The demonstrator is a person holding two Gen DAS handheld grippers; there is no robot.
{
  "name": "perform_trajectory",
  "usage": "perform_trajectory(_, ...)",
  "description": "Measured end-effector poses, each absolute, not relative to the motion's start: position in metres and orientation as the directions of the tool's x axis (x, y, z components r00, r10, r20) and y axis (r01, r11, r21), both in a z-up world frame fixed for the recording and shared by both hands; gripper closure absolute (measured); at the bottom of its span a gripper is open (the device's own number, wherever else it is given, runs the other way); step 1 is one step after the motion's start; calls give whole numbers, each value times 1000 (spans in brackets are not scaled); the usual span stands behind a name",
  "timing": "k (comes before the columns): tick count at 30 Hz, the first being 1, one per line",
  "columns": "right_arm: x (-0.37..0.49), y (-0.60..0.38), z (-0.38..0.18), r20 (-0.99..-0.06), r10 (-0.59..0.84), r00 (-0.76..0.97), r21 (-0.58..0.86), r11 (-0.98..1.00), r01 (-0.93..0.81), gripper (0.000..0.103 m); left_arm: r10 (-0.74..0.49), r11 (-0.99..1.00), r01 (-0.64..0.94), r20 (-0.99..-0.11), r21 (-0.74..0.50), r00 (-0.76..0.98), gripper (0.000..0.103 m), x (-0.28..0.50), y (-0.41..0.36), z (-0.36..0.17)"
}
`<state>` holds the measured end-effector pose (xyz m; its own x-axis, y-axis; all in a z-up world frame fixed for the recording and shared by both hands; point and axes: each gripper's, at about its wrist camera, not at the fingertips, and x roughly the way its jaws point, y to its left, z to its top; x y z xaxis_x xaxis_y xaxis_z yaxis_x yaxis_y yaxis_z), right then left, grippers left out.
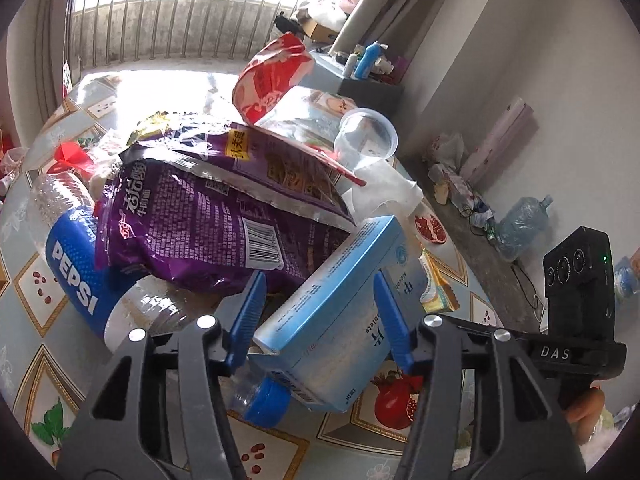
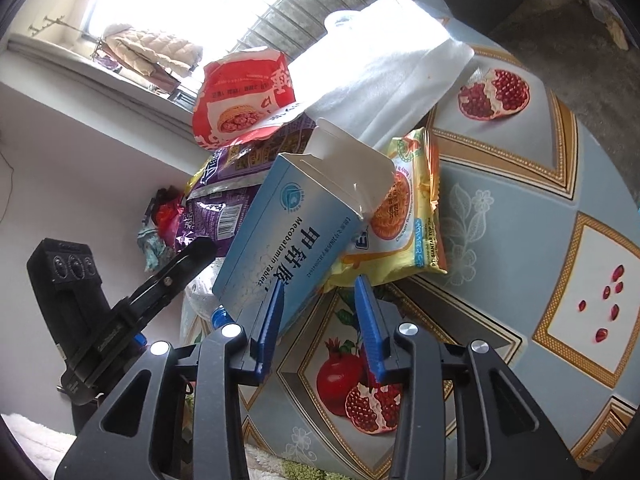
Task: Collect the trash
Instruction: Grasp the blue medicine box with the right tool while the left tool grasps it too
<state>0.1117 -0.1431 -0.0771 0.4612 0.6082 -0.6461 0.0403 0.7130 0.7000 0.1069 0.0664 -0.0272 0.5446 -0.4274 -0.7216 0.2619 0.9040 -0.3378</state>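
One heap of trash is seen on a table (image 2: pixel 500 208) laid with a pomegranate-print cloth, and the pale blue tablet box (image 1: pixel 340 280) (one end flap torn open) lies tilted at its near edge. A purple snack bag (image 1: pixel 192 224) is piled just behind the box. A Pepsi bottle (image 1: pixel 76 264) is laid partly beneath it. A white tissue (image 2: pixel 380 64) and a red bag (image 1: pixel 272 80) are stacked beyond it. A yellow packet (image 2: pixel 412 216) is tucked under its open end. A clear cup (image 1: pixel 368 136) is set behind it. The left gripper (image 1: pixel 320 316) is held over the box, jaws partly open – no grip is seen. The right gripper (image 2: pixel 320 320) is held at the box's near corner, jaws partly open – nothing is clamped.
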Motion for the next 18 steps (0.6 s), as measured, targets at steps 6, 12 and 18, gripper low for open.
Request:
perform_trajectory(6, 117, -147, -87, -630, 639, 440, 730, 681, 56, 67, -502, 861, 323, -754, -393, 422, 56, 110, 48, -39)
perform_trajectory(12, 117, -157, -94, -625, 642, 444, 740, 668, 76, 67, -598, 794, 347, -741, -498, 306, 56, 100, 40, -47)
perform_trajectory(18, 118, -159, -104, -595, 680, 429, 775, 627, 80, 67, -569, 816, 339, -753, -468, 331, 56, 99, 33, -49)
